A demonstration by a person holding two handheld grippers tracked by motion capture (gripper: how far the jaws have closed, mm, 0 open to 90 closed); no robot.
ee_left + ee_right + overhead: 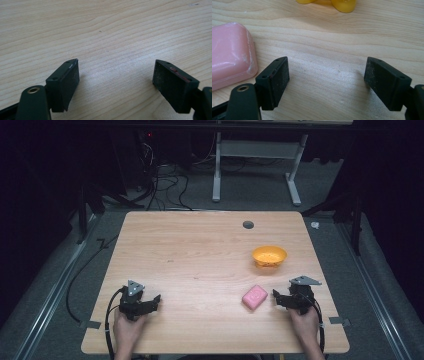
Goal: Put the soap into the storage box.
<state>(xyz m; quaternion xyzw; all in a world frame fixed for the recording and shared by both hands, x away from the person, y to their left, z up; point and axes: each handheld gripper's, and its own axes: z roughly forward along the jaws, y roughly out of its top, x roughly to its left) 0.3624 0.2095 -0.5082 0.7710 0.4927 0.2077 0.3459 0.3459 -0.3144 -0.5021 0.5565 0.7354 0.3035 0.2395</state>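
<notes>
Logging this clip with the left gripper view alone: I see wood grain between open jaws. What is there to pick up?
Observer: A pink soap bar lies flat on the person's right side.
Operator: Is the other gripper on it?
Observer: No. The right gripper is open, and the soap lies just outside its jaws, not between them.
Operator: Anything else nearby?
Observer: An orange bowl stands farther back, apart from the soap.
</notes>
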